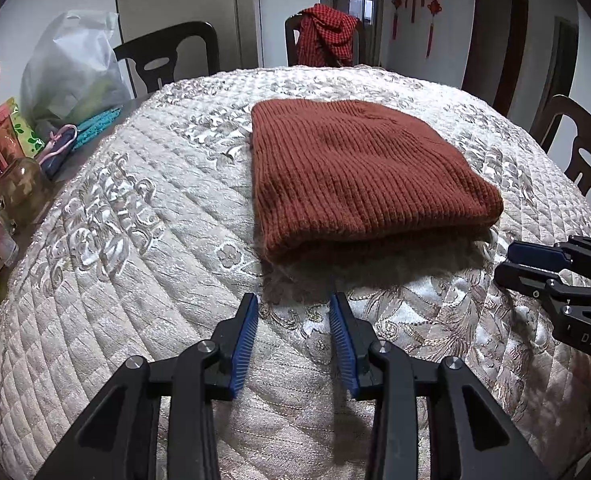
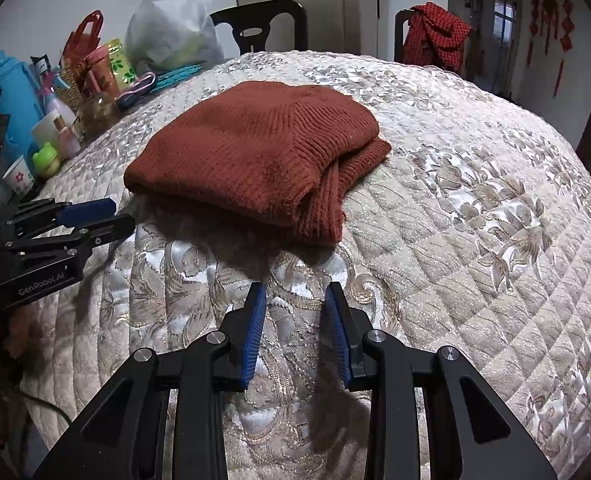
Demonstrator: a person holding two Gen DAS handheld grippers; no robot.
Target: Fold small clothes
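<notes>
Rust knit sweater [image 1: 359, 176] folded, both claws released, left claw [image 2: 91, 216] marked "GenRobot.AI"

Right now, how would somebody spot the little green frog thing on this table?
Start at the tall blue flask on the cluttered left edge of the quilted table. In front of it, beside a small flowered cup, sits the green frog figure, the only bright lime, round-eyed item there.

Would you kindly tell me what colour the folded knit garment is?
Rust brown, ribbed knit garment; clearest in the left wrist view.
</notes>
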